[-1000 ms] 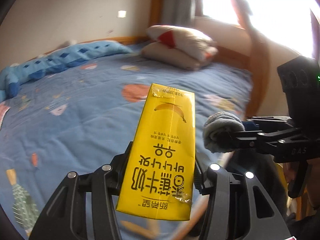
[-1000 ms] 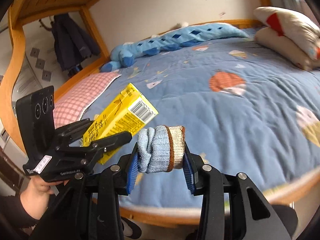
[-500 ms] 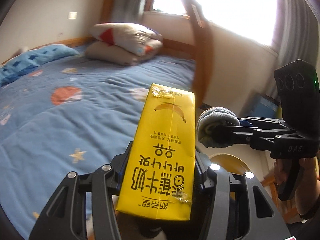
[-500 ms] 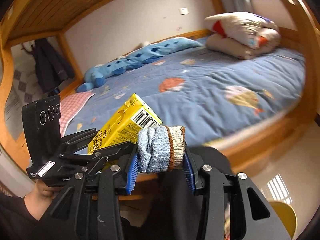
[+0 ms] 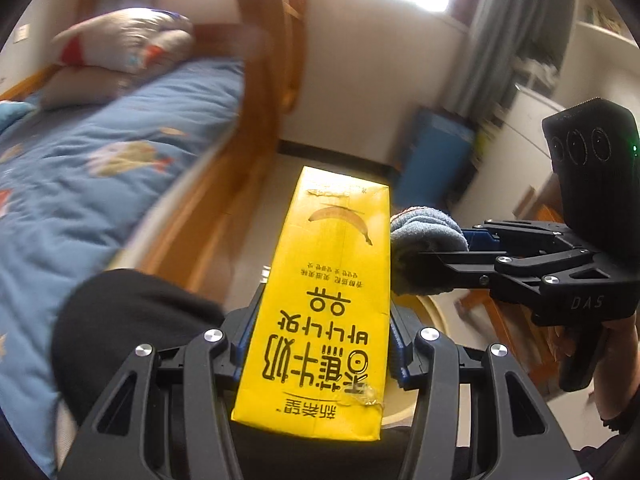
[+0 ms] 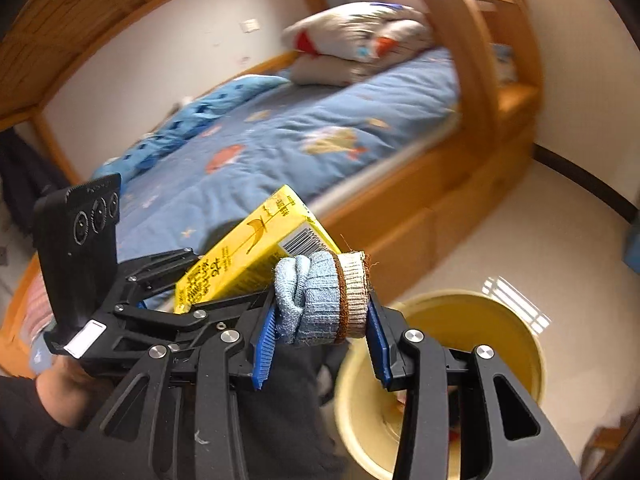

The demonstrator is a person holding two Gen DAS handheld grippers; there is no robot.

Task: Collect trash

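- Carton (image 5: pixel 324 312): yellow banana-milk box, printed face toward the left wrist camera and text upside down, clamped between the blue pads of the left gripper (image 5: pixel 320 344); much of its length juts past the fingertips.
- Sock (image 6: pixel 320 298): rolled blue bundle with a tan and brown cuff, pinched at a narrow setting by the right gripper (image 6: pixel 320 336). Both tools are thus loaded; neither is free.
- Bin (image 6: pixel 516 344): yellow round pail on the pale floor (image 6: pixel 520 232), below and to the right of the sock in the right wrist view; its mouth is partly hidden behind the right fingers. Some contents show inside, too blurred to name.
- Hazard 1: carton and sock sit just beside each other, the sock at the carton's right edge in the left view. A careless swing could knock one load against the other and twist the carton in its pads.
- Hazard 2: a release made before a load is squarely over the mouth would probably drop it on the floor or bounce it off the rim.
- Hazard 3: the sock is soft and may cling to a pad as the jaws part.
- Edges: wooden bed frame (image 6: pixel 432 200) and its curved post (image 6: pixel 468 48) stand near on the left, close to the person's dark clothing (image 5: pixel 132 332).
- Open room: bare floor to the right of the bin appears clear; approach from that side or from above seems safest.
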